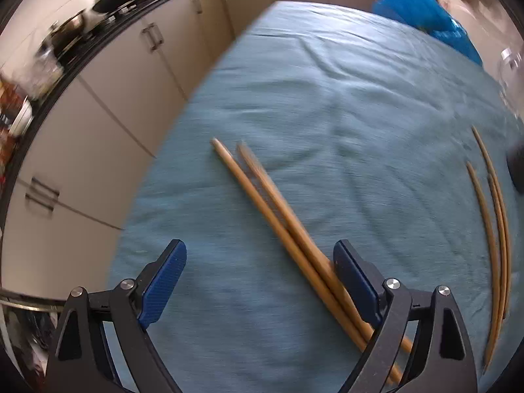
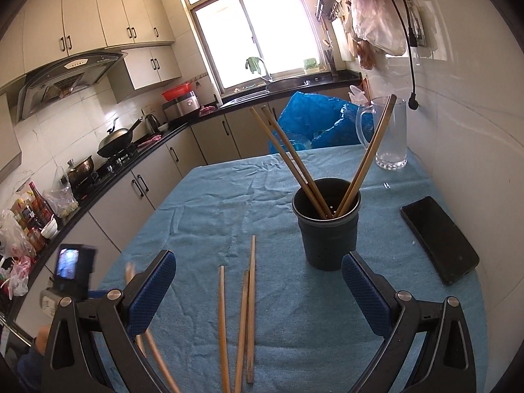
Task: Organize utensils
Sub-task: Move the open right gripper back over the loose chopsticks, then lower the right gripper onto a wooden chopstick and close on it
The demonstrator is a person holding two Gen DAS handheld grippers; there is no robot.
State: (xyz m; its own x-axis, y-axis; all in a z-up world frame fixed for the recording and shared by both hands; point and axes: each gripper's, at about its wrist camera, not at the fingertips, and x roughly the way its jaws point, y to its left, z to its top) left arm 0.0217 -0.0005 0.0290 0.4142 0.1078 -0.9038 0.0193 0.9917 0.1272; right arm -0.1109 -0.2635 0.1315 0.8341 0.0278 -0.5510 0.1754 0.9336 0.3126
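Left gripper (image 1: 260, 262) spread over chopstick pair (image 1: 262, 203) to pinch it; right gripper (image 2: 258, 278) spread, empty, near holder (image 2: 327, 226).

On the worktop (image 2: 203, 203) a cup (image 2: 327, 226) stands toward the far right, with three chopsticks (image 2: 294, 160) leaning in it. Right of the cup lies a phone (image 2: 439, 239); behind it, near the wall, stands a jug (image 2: 389, 131). Before the cup, three loose chopsticks (image 2: 244, 321) lie side by side on the cloth. Left of those, a pair (image 1: 278, 219) lies crossing at its near end, between the left gripper (image 1: 260, 258) fingers, close against the right one. A bag (image 2: 314, 121) sits behind the far edge.
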